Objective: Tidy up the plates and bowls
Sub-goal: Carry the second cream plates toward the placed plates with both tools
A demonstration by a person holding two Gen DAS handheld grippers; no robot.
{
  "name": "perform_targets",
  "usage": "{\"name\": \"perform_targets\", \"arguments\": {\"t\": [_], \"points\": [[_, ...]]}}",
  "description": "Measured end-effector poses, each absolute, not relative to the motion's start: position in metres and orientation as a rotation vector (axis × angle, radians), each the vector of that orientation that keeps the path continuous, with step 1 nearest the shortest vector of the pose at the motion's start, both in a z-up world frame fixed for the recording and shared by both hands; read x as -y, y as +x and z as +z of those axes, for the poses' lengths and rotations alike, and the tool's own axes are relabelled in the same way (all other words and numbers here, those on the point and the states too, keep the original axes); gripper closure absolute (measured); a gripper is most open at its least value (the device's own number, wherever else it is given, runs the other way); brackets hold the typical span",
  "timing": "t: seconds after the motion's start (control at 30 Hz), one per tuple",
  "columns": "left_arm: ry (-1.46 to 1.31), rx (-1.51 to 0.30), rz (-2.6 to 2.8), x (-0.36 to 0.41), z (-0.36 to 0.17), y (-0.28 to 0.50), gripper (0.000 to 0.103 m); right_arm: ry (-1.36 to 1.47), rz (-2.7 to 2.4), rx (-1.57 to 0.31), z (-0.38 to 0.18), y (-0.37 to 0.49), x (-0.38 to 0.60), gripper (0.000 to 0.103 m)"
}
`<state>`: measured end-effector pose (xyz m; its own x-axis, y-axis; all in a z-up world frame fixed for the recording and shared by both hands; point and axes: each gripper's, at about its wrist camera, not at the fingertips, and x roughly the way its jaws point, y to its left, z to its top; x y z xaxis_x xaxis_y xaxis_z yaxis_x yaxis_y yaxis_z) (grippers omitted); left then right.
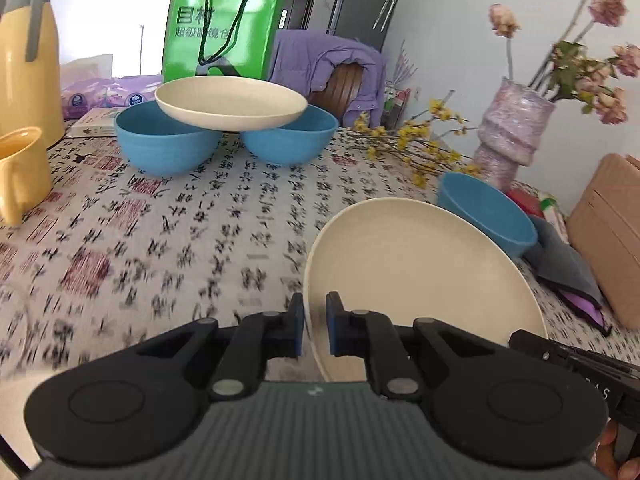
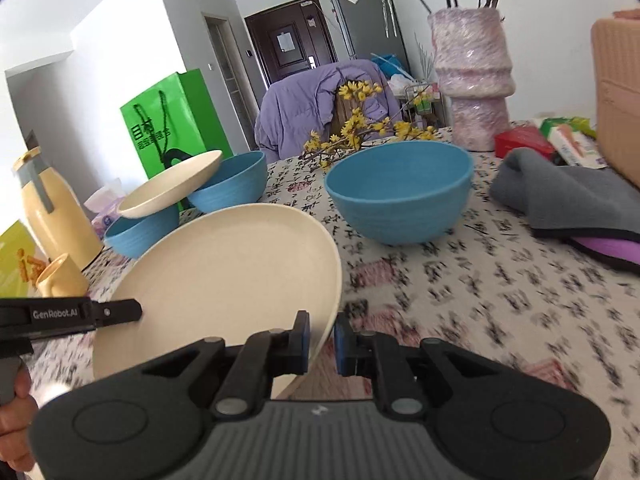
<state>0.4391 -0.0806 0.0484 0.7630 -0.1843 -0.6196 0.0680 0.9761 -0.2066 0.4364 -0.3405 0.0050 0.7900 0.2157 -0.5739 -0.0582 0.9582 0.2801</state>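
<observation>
I have a cream plate [image 1: 420, 276] pinched between both of my tongs: my left tongs [image 1: 315, 326] are clamped narrow on its left rim, and my right tongs [image 2: 322, 338] are clamped narrow on its right rim, so the plate hangs tilted above the counter [image 1: 160, 240] with its patterned cloth. Just beyond the plate a blue bowl [image 2: 400, 190] stands upright on the cloth, near a sprig of yellow flowers [image 2: 352, 132] and a pink vase [image 2: 472, 80]. Farther back, two more blue bowls [image 1: 168, 142] sit side by side, and a second cream plate [image 1: 230, 104] rests across their rims, bridging them. A green bag [image 1: 222, 28] stands behind that stack. A yellow jug [image 1: 24, 64] and a yellow cup [image 1: 20, 172] are at the left edge, and a grey cloth [image 2: 560, 196] lies to the right.
</observation>
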Motion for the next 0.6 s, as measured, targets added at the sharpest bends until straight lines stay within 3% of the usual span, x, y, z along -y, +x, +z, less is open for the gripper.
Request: {"name": "perform_targets", "arguments": {"t": [0.33, 0.6], "points": [[-0.245, -0.66, -0.168, 0.109, 0.036, 0.299, 0.092, 0.17, 0.141, -0.621, 0.016, 0.289, 0.374, 0.09], [-0.253, -0.665, -0.165, 0.109, 0.027, 0.245, 0.092, 0.129, 0.177, -0.647, 0.007, 0.232, 0.381, 0.09]]}}
